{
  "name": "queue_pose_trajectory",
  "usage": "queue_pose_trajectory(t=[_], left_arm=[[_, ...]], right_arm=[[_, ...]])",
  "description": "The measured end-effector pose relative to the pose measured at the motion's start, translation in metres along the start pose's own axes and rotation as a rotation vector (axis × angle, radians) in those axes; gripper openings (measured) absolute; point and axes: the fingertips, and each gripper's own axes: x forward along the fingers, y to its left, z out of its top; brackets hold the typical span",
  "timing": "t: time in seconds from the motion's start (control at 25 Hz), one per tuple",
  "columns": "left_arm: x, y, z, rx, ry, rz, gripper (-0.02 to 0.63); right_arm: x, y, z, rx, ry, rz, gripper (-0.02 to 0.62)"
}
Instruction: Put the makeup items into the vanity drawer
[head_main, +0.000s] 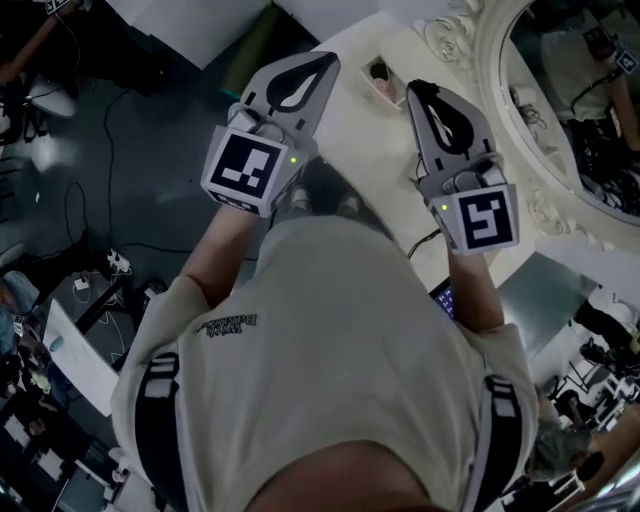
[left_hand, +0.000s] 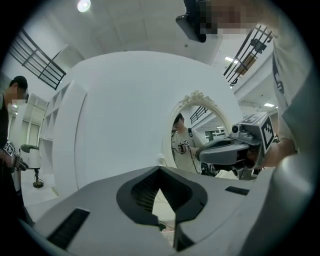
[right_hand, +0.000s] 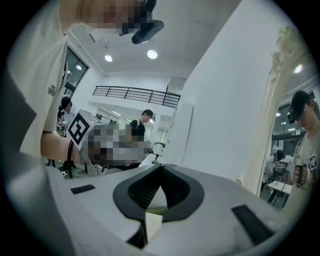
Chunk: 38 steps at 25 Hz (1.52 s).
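You hold left gripper (head_main: 325, 62) and right gripper (head_main: 422, 92) level, clear of the table (head_main: 355, 135) beside the mirror (head_main: 585, 90), jaws pressed together on nothing: probably a neutral pose; drawer unseen.

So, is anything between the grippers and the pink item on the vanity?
Nothing visible. The pink item lies bare on the vanity, seen between the left gripper and right gripper, both shut and empty. The drawer is out of view, so that path can't be judged.
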Motion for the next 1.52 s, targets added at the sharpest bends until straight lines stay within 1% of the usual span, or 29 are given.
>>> queue_pose_trajectory(t=[0.24,0.4,0.52,0.88,1.2,1.36,1.52], left_arm=[[-0.019,-0.016,-0.012,-0.029,0.027,-0.006,0.014],[-0.026,-0.018,-0.02,-0.031,0.052,-0.012,0.013],[-0.029,-0.018,-0.019,-0.029,0.048,-0.011,0.013],[-0.03,-0.019,-0.017,-0.031,0.038,-0.016,0.013],[-0.027,-0.019,-0.019,-0.031,0.04,-0.024,0.013],[-0.027,-0.022,-0.022,-0.034,0.051,-0.03,0.013],[-0.027,-0.026,-0.025,-0.035,0.055,-0.036,0.014]], right_arm=[[-0.016,0.018,-0.008,0.052,0.015,0.019,0.0],[-0.019,0.02,-0.011,0.087,0.015,0.016,0.0],[-0.022,0.02,-0.013,0.103,0.019,0.016,0.0],[-0.023,0.024,-0.013,0.098,0.021,0.017,0.0],[-0.024,0.023,-0.01,0.057,-0.001,0.002,-0.003],[-0.026,0.022,-0.012,0.08,-0.008,-0.003,-0.003],[-0.029,0.023,-0.016,0.069,0.002,-0.003,-0.003]])
